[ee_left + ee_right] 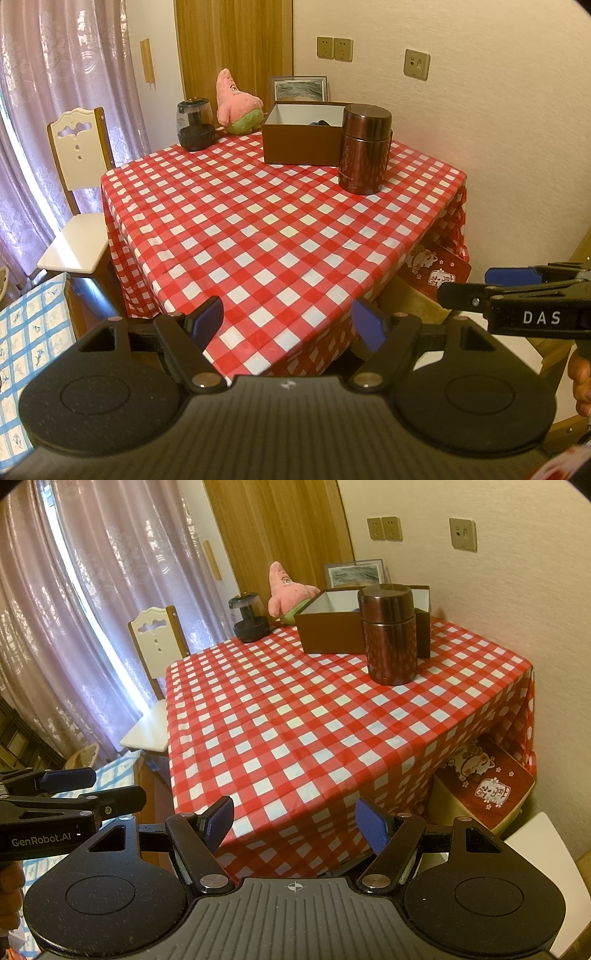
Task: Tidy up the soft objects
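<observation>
A pink star-shaped plush toy (236, 103) (286, 589) with green shorts sits at the far edge of the table, left of an open brown box (301, 138) (332, 631) that has something dark blue inside. My left gripper (288, 325) hovers open before the table's near corner, nothing between its blue pads. My right gripper (295, 825) is open too, level with it and just as far from the toy. Each gripper shows side-on in the other's view: the right gripper (480, 284) and the left gripper (107, 790).
A red-and-white checked cloth covers the table (258, 229) (314, 731). A brown metal canister (364, 147) (391, 633) stands in front of the box. A dark grinder jar (195, 125) (250, 618) is left of the toy. A white chair (79, 177) stands at the left.
</observation>
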